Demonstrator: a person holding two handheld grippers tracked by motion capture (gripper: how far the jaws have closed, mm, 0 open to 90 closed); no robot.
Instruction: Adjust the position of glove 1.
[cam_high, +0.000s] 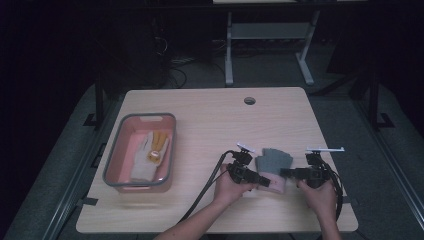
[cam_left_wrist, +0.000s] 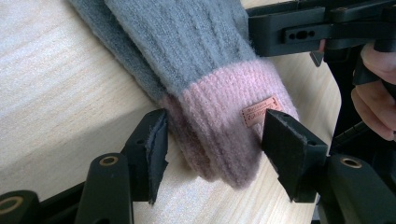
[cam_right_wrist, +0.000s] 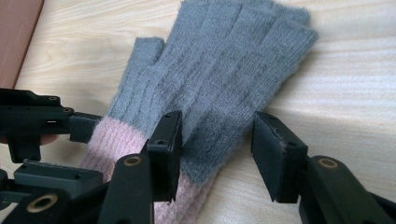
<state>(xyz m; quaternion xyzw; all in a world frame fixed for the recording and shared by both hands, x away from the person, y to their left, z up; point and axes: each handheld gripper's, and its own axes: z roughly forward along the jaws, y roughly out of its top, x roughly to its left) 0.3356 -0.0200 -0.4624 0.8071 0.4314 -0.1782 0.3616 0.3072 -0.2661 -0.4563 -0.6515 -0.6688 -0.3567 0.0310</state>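
Grey glove (cam_left_wrist: 196, 51) with pink cuff (cam_left_wrist: 219, 126), left hand-held gripper (cam_left_wrist: 210, 149) open astride cuff, right hand-held gripper (cam_right_wrist: 217, 140) open over it

Glove (cam_right_wrist: 219, 79) — fuzzy ribbed knit cloth, grey, with a pink cuff (cam_left_wrist: 224, 126) carrying a small tan label (cam_left_wrist: 258, 111). Table (cam_high: 210, 120) — pale wood-grain top, smooth, matt. Left gripper (cam_left_wrist: 212, 147) and right gripper (cam_right_wrist: 217, 154) — matt black plastic jaws with brass-coloured rivets and rough-edged dark pads. Bin (cam_high: 116, 150) — pink inside, grey rim, holding a white-and-yellow cloth glove (cam_high: 147, 157).
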